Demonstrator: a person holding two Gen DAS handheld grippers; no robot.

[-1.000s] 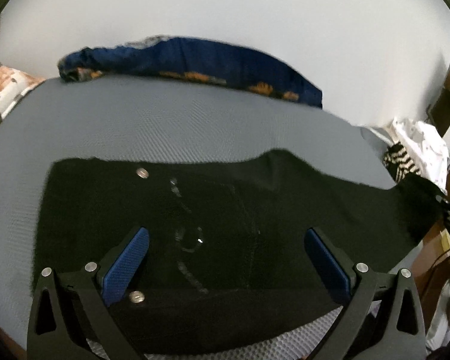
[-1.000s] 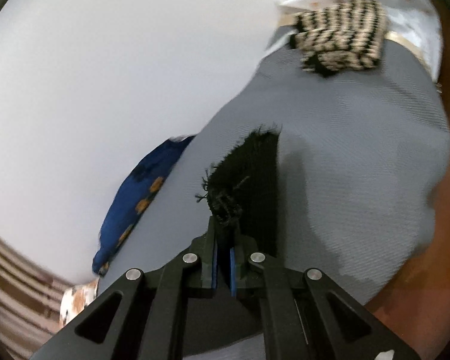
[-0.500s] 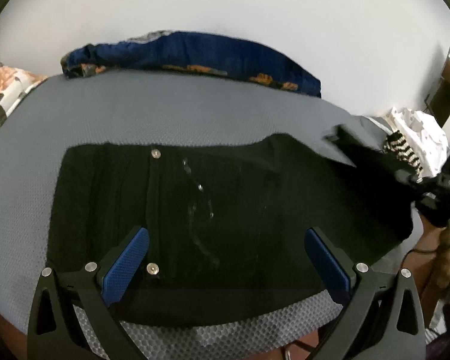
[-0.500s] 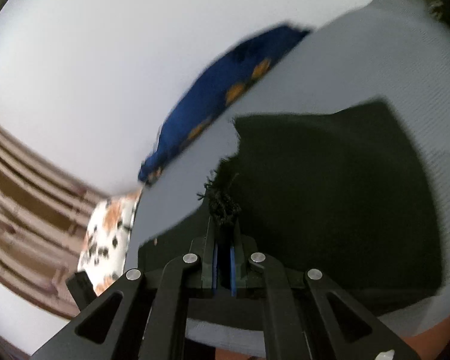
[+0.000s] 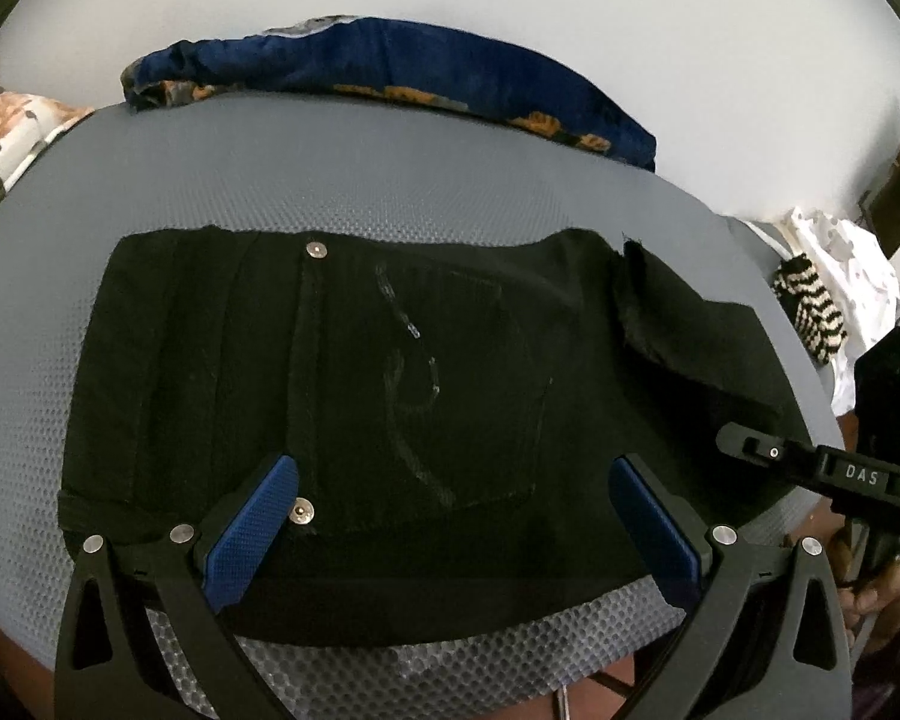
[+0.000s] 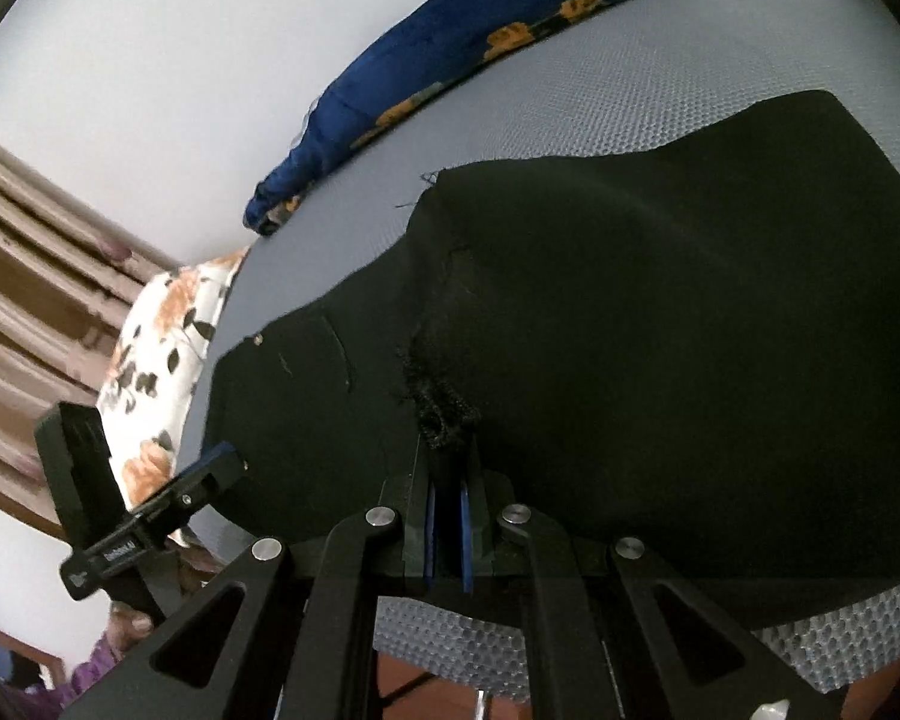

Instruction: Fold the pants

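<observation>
The black pants (image 5: 426,384) lie flat on the grey mesh-covered bed (image 5: 342,180), waistband and rivets to the left, with the leg end doubled back over the right part of the garment. The right claw (image 6: 447,468) is pressed together on the frayed hem (image 6: 441,414), pinching it at the near side of the folded layer, and the cloth behind it rises in a soft hump rather than lying flat. The left claw (image 5: 450,516) is spread wide with nothing between its blue pads (image 5: 252,528), hovering just above the near edge of the seat area. To finish this fold well, the hem should probably be carried further left until it sits level with the waistband edge, kept low so the upper layer is drawn taut and the hump is smoothed out. The near edges of the two layers ought to line up before the hem is let go. The free claw could press the lower layer down so it does not slide along. A blue floral cloth (image 5: 390,72) lies along the far edge, well apart.
</observation>
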